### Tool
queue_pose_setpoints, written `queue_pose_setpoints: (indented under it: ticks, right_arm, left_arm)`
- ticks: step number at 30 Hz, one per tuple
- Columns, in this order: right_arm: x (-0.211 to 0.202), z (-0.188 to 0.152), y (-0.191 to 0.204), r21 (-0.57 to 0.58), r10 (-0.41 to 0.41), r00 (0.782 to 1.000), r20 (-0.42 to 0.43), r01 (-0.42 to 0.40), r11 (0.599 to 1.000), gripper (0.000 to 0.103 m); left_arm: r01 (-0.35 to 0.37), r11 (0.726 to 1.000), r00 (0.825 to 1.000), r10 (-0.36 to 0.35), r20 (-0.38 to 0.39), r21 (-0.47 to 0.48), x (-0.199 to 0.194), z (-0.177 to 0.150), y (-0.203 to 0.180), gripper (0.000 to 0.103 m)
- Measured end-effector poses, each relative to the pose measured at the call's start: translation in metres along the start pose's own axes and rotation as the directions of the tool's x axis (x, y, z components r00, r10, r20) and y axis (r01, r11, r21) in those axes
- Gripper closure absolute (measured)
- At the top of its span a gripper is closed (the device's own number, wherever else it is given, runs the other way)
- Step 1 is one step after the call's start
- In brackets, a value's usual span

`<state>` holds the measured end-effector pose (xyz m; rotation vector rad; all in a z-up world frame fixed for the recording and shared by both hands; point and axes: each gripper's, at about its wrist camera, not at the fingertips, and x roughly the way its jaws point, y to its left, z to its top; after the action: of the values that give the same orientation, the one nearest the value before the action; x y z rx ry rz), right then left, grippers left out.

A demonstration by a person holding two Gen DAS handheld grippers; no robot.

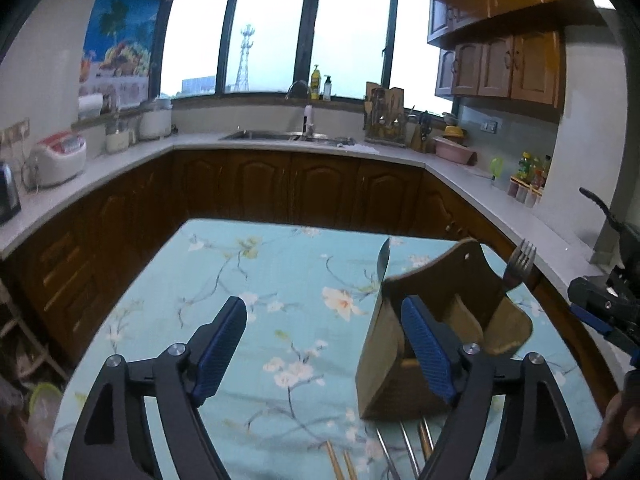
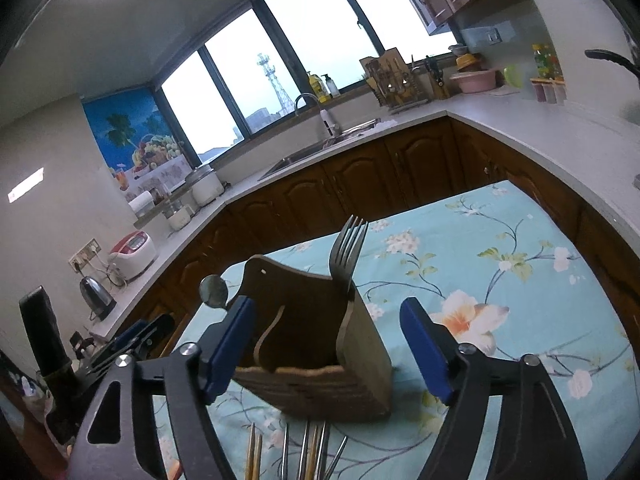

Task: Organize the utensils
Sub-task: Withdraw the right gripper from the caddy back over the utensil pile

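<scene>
- Two black grippers with blue finger pads hover above the table draped in a pale blue floral cloth (image 1: pixel 256 264), both spread wide and gripping nothing.
- Left gripper (image 1: pixel 324 344) points level across the tabletop; its right finger overlaps the near left side of the brown wooden utensil holder (image 1: pixel 404 360) in the view, though I cannot tell whether they touch.
- Right gripper (image 2: pixel 326 340) tilts down toward the holder, which shows between its fingers.
- Holder stands upright near the table's right edge in the left wrist view.
- One steel fork (image 2: pixel 347 250) stands tines-up in its right compartment; one steel spoon (image 2: pixel 214 291) rises at its left.
- Several loose chopsticks and metal utensils (image 2: pixel 304 456) lie on the cloth just before the holder, toward the near edge.
</scene>
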<state>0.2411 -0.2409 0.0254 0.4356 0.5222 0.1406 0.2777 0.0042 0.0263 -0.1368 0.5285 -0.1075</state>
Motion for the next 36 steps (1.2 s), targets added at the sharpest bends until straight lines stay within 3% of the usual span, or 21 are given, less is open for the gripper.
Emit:
queue_pose_setpoints:
  ticks: [16, 36]
  right_arm:
    - [-0.044, -0.046, 0.009, 0.022, 0.0, 0.999, -0.032, 0.001, 1.0, 0.02]
    - [-0.059, -0.097, 0.011, 0.01, -0.031, 0.992, -0.121, 0.032, 0.999, 0.021]
  left_arm:
    - [0.004, 0.991, 0.994, -0.019, -0.107, -0.137, -0.063, -0.038, 0.045, 0.023]
    - [-0.019, 0.994, 0.98, -0.004, -0.199, -0.112, -0.076, -0.065, 0.048, 0.023]
